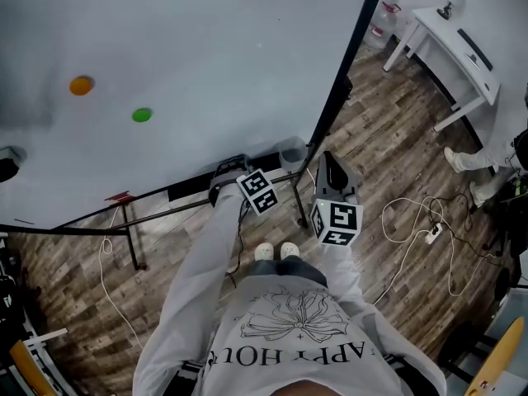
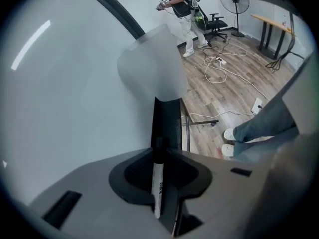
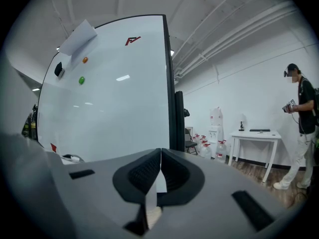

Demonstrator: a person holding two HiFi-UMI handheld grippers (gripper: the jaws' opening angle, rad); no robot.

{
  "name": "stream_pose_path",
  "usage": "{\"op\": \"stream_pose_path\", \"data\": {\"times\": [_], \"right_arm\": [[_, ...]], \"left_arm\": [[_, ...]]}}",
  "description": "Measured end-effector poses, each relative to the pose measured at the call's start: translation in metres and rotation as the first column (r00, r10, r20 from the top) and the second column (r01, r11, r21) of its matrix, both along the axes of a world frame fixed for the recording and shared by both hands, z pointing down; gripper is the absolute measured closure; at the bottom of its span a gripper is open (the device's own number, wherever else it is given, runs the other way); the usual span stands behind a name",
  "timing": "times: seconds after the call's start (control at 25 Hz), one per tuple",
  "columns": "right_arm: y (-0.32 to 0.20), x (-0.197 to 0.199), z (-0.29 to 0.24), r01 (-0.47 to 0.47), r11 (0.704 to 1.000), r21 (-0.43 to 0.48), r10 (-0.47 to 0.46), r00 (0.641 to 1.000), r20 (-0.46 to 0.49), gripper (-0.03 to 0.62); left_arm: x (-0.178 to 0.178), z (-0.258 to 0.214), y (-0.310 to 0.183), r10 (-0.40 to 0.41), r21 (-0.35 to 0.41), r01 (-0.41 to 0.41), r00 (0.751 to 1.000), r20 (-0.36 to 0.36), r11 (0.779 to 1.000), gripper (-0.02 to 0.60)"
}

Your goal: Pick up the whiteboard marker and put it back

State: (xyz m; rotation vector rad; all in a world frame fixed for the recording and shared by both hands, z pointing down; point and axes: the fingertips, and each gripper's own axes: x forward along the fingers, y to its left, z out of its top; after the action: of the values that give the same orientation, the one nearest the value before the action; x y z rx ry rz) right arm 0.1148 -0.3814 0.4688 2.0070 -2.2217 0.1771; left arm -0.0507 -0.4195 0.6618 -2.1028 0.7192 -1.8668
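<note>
The whiteboard (image 1: 165, 56) fills the left. Beside its lower edge, the right gripper (image 3: 160, 156) has its jaws pressed together on nothing. The left gripper (image 2: 159, 156) pinches the whiteboard marker (image 2: 157, 183) (dark end forward).

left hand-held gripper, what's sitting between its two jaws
A white-barrelled whiteboard marker with a black cap, pinched between the jaws of the left hand-held gripper; the left gripper view shows it.

Person standing at a whiteboard with two grippers

The left gripper (image 1: 233, 172) and right gripper (image 1: 328, 162) were held low near the whiteboard's (image 1: 206, 56) bottom edge; an orange magnet (image 1: 81, 85) and a green magnet (image 1: 142, 115) sat on it, and cables (image 1: 412, 221) lay across the wooden floor (image 1: 388, 143).
</note>
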Motion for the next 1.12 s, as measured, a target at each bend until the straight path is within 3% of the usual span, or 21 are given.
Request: {"op": "stream_pose_path", "data": {"times": [0.64,0.92,1.12], "right_arm": [[0.003,-0.009,-0.004,0.011,1.0,0.007,-0.011,1.0,0.004,0.591],[0.005,-0.011,-0.005,0.025,1.0,0.009,-0.025,1.0,0.007,0.591],[0.005,-0.02,-0.008,0.043,0.999,0.015,-0.043,0.999,0.014,0.591]], "left_arm": [[-0.004,0.001,0.001,0.008,0.011,-0.008,1.0,-0.018,1.0,0.523],[-0.003,-0.027,-0.002,-0.037,0.055,0.044,0.991,-0.129,0.998,0.523],[-0.002,-0.06,0.001,-0.058,0.11,0.087,0.969,-0.241,0.99,0.523]]}}
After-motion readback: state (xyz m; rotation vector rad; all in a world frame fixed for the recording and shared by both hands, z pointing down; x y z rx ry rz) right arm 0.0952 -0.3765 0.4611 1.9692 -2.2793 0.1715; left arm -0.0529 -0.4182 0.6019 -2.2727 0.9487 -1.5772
